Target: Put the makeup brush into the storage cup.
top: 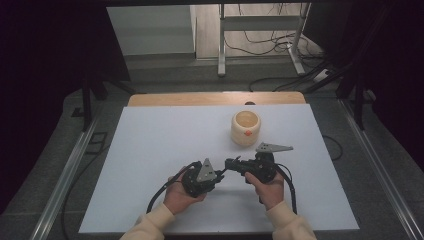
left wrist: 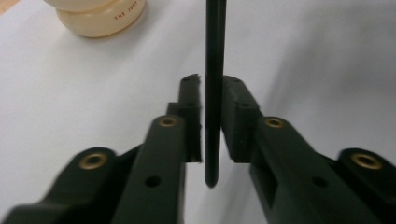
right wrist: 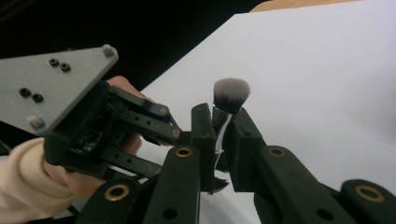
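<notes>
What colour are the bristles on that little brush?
The brush has bristles dark at the base and pale greyish-white at the tips, clearest in the right gripper view.

cream jar [top: 246,128] standing just beyond the hands, bare white table [top: 150,150] leftward

A white sheet [top: 150,150] covers the counter, whose wooden edge [top: 215,98] shows at the far side. Beyond lies grey floor [top: 170,75] with loose cables [top: 270,45] around a metal table frame [top: 260,30]. The room's sides are dark.

The brush handle [left wrist: 211,93] runs off the top edge; jar [left wrist: 95,16] cropped.
</notes>
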